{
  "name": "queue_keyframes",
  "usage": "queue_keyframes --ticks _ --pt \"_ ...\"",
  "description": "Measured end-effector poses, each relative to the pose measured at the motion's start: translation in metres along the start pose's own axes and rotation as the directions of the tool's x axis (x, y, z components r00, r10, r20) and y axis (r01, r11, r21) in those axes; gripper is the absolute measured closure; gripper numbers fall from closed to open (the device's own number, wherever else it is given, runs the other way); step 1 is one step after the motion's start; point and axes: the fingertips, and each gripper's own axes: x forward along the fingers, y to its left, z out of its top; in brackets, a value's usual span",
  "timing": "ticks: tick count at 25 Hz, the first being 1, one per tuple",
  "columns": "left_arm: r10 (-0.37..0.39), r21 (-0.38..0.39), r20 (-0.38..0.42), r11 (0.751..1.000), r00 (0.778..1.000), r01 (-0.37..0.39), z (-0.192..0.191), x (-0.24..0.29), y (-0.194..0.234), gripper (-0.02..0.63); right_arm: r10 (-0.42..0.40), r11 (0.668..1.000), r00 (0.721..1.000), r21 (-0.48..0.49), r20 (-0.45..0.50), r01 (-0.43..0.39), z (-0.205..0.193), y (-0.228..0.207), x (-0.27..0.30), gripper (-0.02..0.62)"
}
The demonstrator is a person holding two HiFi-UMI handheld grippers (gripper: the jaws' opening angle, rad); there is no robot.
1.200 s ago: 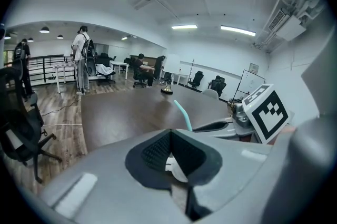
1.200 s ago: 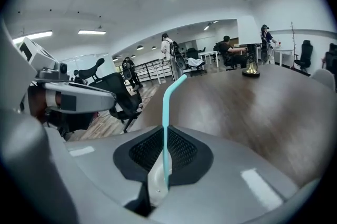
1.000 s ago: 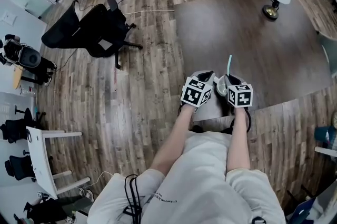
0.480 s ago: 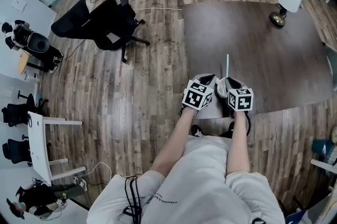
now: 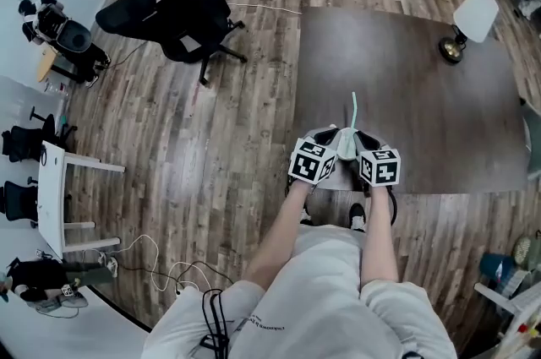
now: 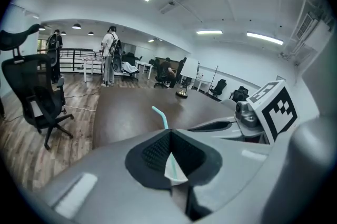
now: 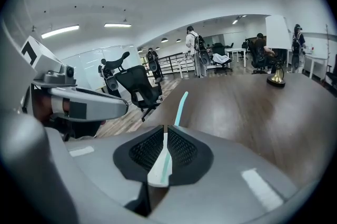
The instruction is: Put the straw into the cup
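A teal bendy straw [image 5: 353, 108] sticks up and away from between my two grippers, over the front edge of the dark brown table [image 5: 423, 104]. My left gripper [image 5: 335, 139] and right gripper [image 5: 358, 141] meet tip to tip. In the left gripper view the straw [image 6: 160, 116] runs out from shut jaws, with a white sliver [image 6: 174, 169] pinched beside it. In the right gripper view the straw [image 7: 180, 107] likewise leaves shut jaws next to a white strip [image 7: 158, 165]. No cup shows in any view.
A lamp with a white shade [image 5: 475, 13] and brass base [image 5: 451, 51] stands at the table's far right. A black office chair [image 5: 190, 19] stands on the wood floor to the left. Several people [image 6: 109, 54] stand or sit far off in the room.
The two grippers have drawn together. The straw, earlier above the right gripper alone, now stands between both grippers, and the whole view has shifted toward the table.
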Motion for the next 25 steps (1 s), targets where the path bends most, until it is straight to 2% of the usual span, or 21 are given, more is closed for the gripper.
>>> queue_keyframes --ticks 12,17,25 --pt "0.173 -0.123 0.059 0.979 0.983 -0.165 -0.008 0.006 -0.043 0.606 0.153 0.982 0.988 -0.111 -0.022 -0.155 -0.003 -0.024 -0.043 0.56" --pt "0.23 -0.185 0.094 0.96 0.969 -0.21 -0.01 0.004 -0.07 0.606 0.218 0.962 0.975 -0.158 -0.046 -0.223 -0.012 -0.029 -0.06 0.566" --pt "0.318 -0.219 0.11 0.932 0.942 -0.289 -0.037 -0.006 -0.096 0.606 0.328 0.928 0.943 -0.171 -0.051 -0.332 -0.028 -0.023 -0.073 0.568"
